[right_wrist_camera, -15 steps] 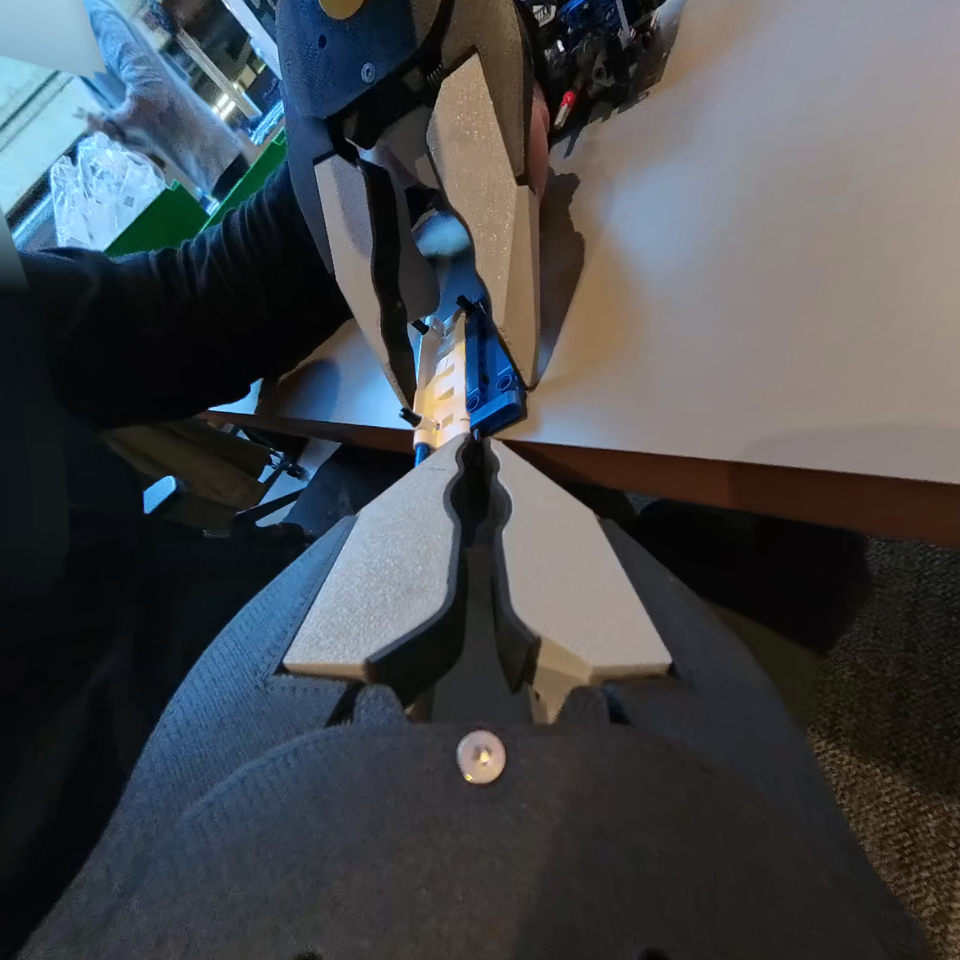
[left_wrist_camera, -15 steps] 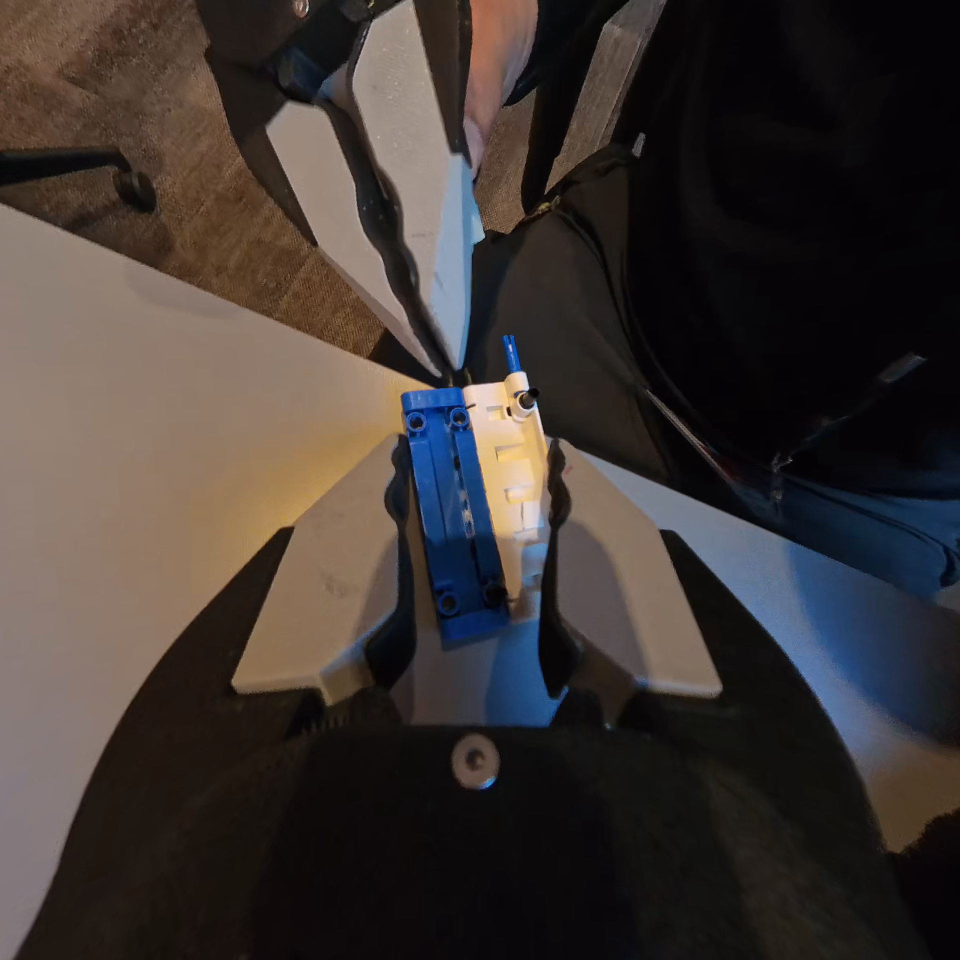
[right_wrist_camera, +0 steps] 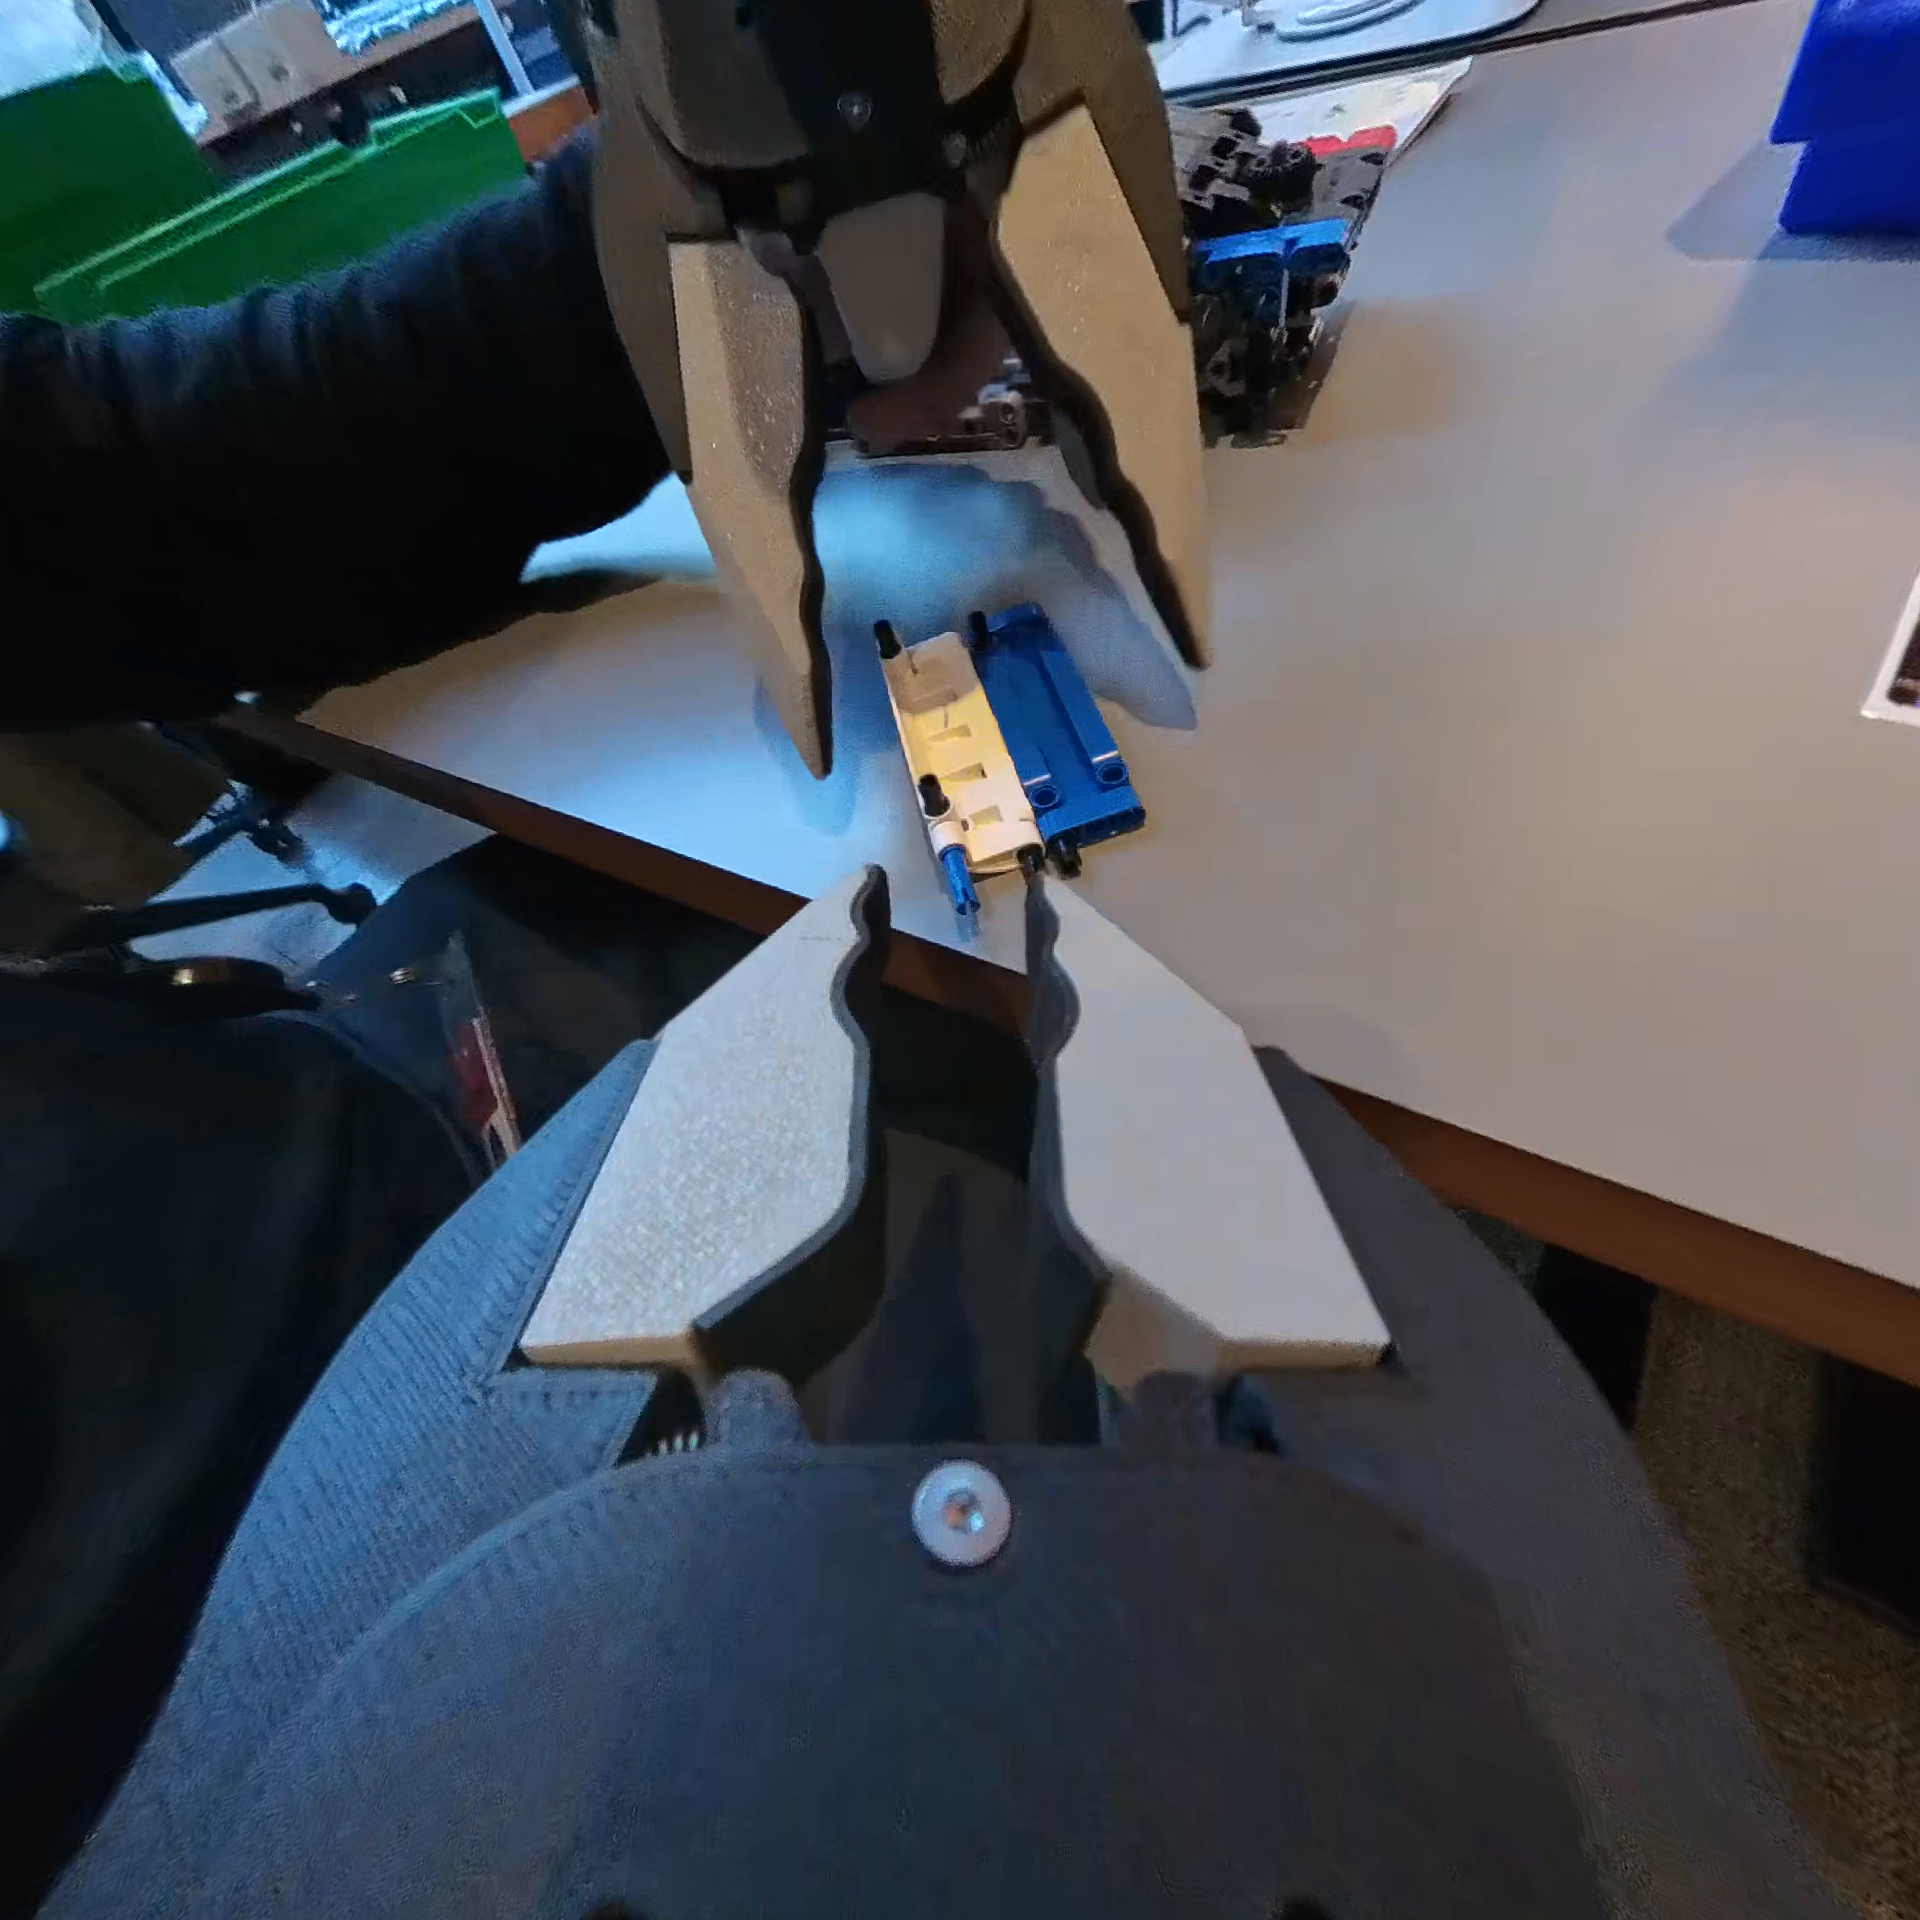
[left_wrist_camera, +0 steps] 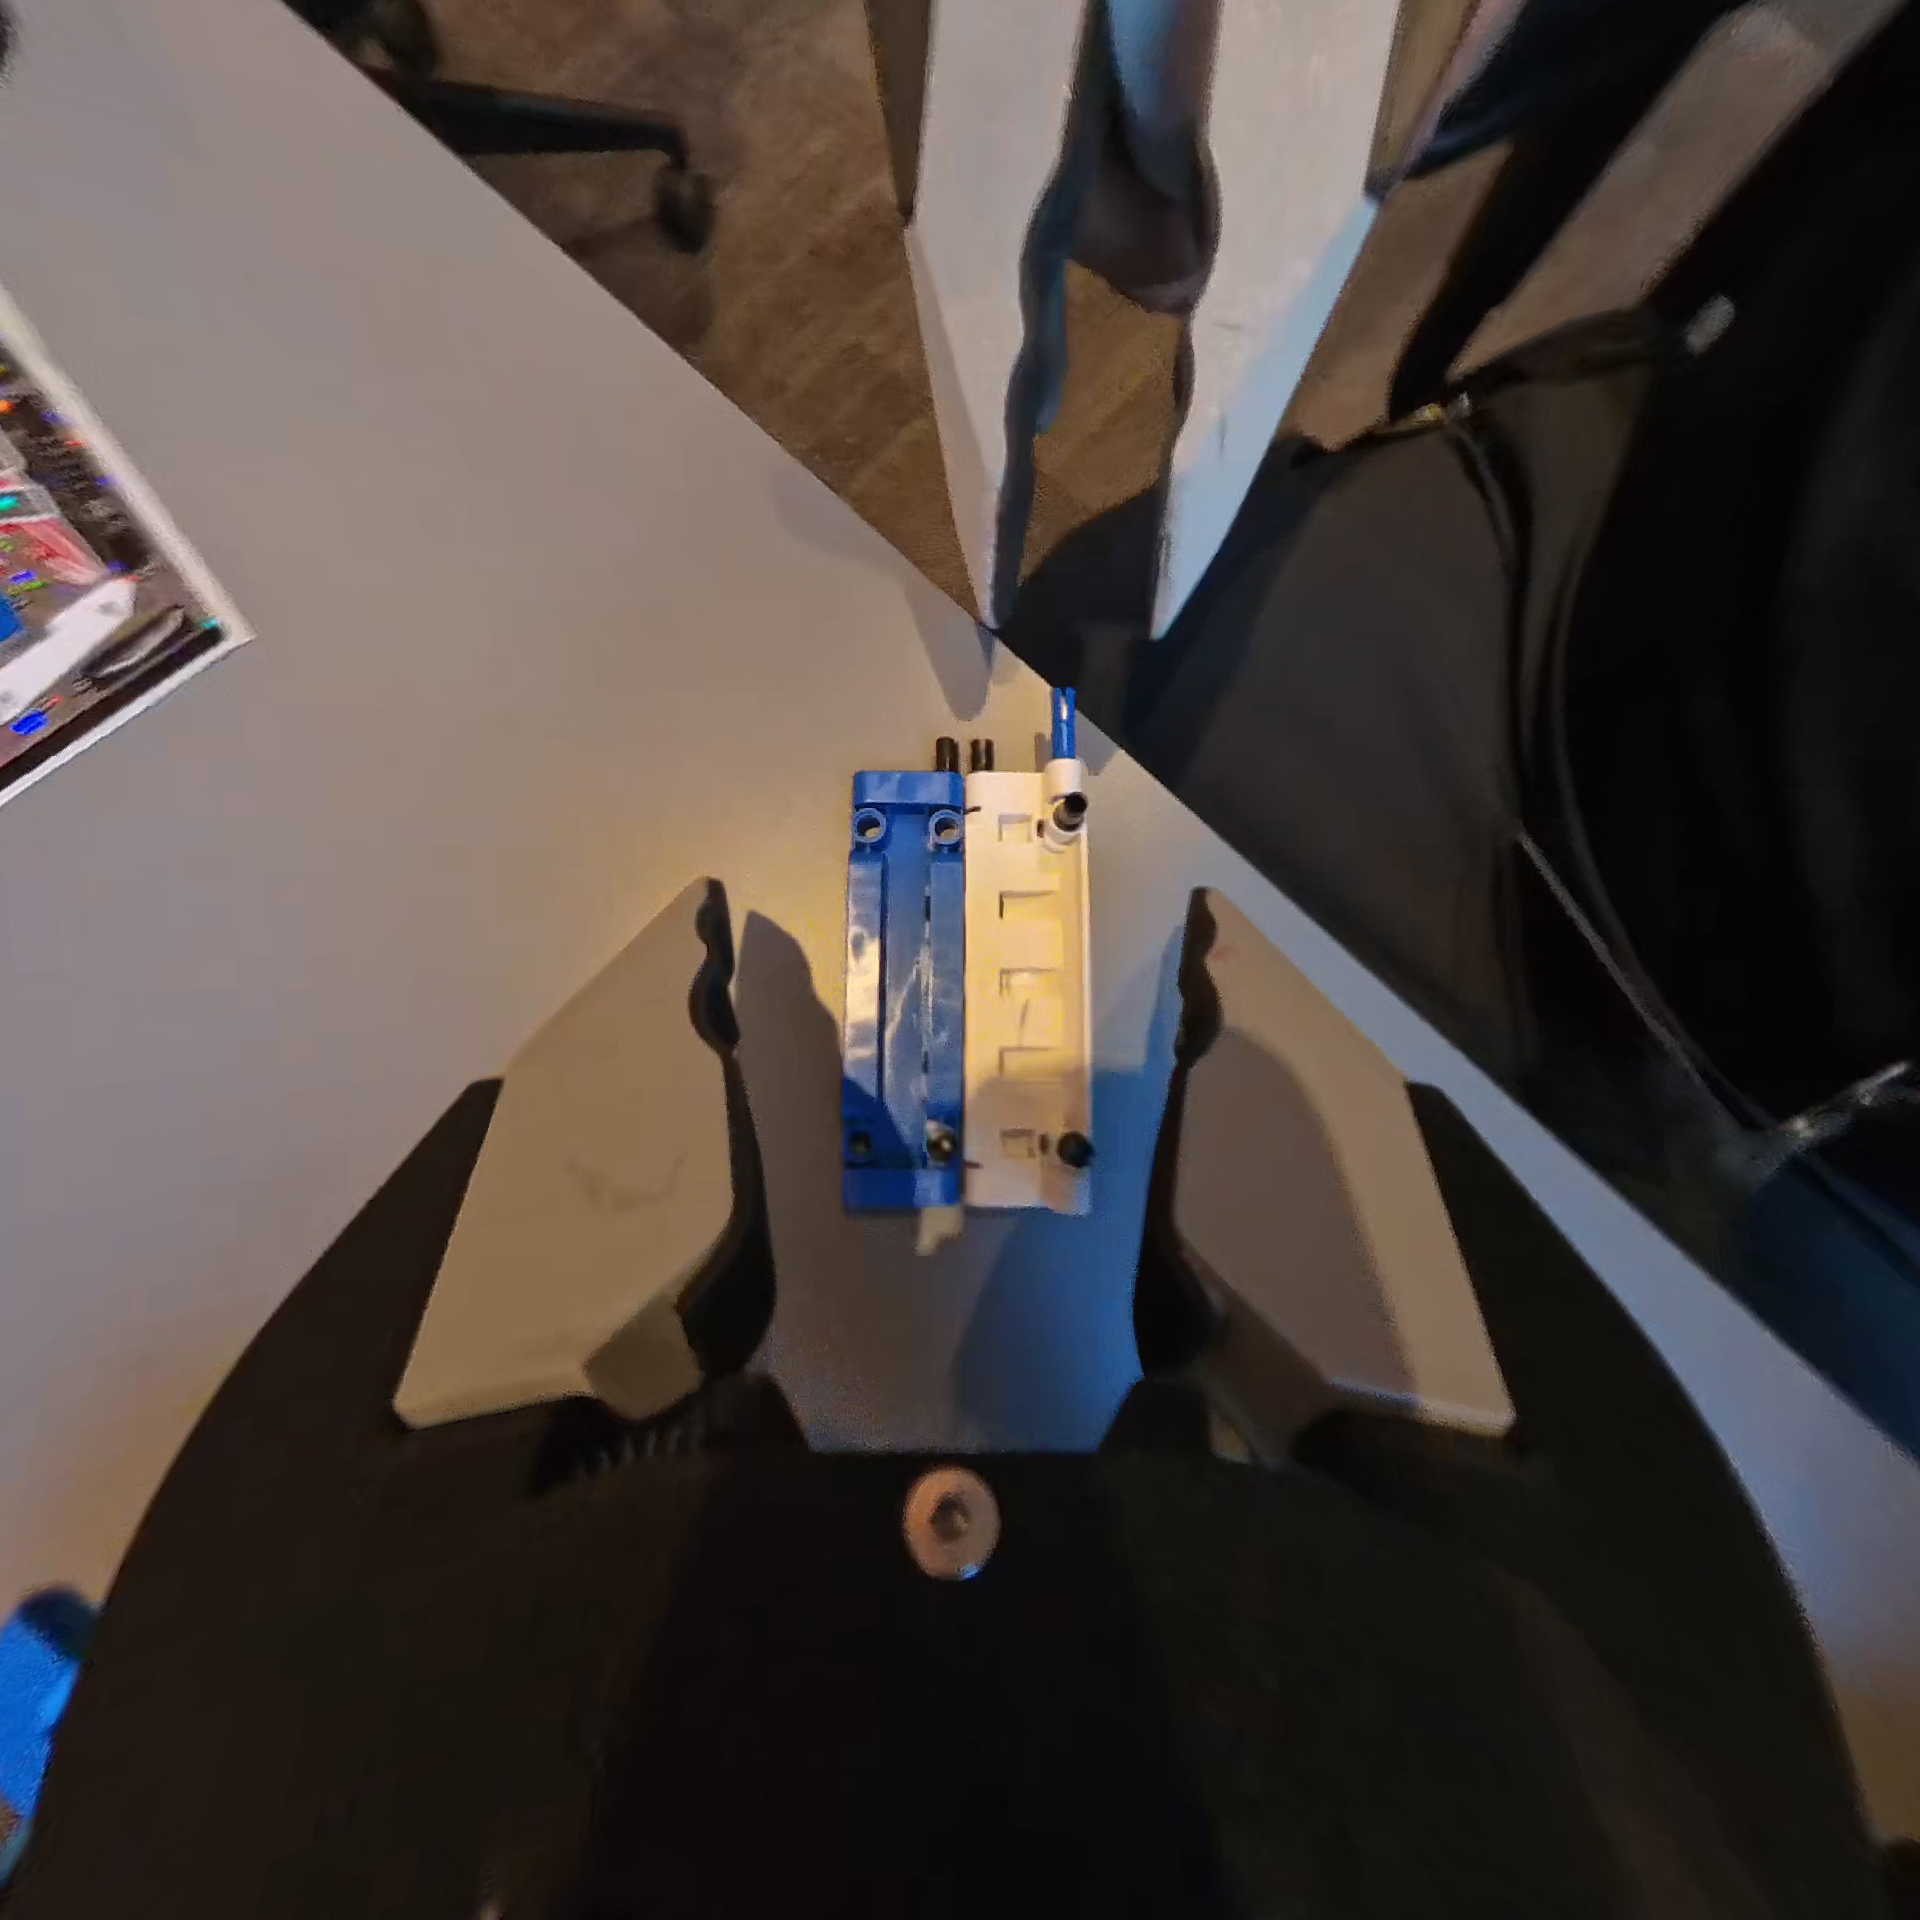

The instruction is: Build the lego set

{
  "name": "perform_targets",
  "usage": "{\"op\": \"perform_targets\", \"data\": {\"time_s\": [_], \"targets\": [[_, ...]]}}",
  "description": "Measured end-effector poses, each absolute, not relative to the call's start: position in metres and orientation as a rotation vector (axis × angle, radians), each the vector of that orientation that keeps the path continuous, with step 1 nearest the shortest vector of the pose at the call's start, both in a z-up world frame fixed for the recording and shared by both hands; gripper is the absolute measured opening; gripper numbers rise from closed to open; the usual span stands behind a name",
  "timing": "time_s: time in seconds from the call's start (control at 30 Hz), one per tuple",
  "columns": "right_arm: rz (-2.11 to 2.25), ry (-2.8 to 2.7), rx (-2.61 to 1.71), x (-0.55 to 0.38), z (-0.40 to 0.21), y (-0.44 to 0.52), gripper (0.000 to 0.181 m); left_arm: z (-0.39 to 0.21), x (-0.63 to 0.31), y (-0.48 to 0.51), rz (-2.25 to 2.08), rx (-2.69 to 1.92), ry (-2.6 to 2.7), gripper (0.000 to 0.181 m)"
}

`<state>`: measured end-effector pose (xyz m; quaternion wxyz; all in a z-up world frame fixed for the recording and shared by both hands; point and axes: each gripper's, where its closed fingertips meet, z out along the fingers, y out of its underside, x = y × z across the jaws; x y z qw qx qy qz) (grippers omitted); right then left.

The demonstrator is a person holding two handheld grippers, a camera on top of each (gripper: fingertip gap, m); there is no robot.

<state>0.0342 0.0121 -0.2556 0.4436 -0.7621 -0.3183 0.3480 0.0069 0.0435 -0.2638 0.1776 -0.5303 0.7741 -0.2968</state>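
Observation:
A flat lego assembly (left_wrist_camera: 966,987), a blue panel (left_wrist_camera: 904,987) joined to a white panel (left_wrist_camera: 1029,987) with black pins and a blue axle at its far end, lies on the white table (left_wrist_camera: 416,520) near its edge. My left gripper (left_wrist_camera: 956,894) is open, with a finger on each side of the assembly and not touching it. My right gripper (right_wrist_camera: 951,888) is open part way and empty, its tips just short of the assembly's pin end (right_wrist_camera: 1013,748). In the right wrist view the left gripper (right_wrist_camera: 1008,717) hangs open above the assembly.
The table edge (right_wrist_camera: 1455,1143) runs just under the right gripper. A pile of black and blue lego parts (right_wrist_camera: 1257,270) lies behind the left gripper. A blue box (right_wrist_camera: 1860,114) stands far right. A printed booklet (left_wrist_camera: 83,582) lies on the left. The grippers' ends are close to 5 centimetres from one another.
My left gripper has opened and let go of the assembly, which now lies flat on the table. My right gripper has opened and drawn back from its end.

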Motion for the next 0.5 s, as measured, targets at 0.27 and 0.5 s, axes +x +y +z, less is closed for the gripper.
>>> {"op": "perform_targets", "data": {"time_s": [0.27, 0.5], "targets": [[0.828, -0.799, -1.878, 0.039, -0.251, 0.017, 0.029, -0.169, -0.074, 0.049, -0.804, -1.650, 1.609, 0.085], [0.803, -0.732, -1.807, 0.055, -0.231, 0.025, 0.028, -0.165, -0.247, 0.057, -0.477, -2.084, 1.119, 0.035]]}}
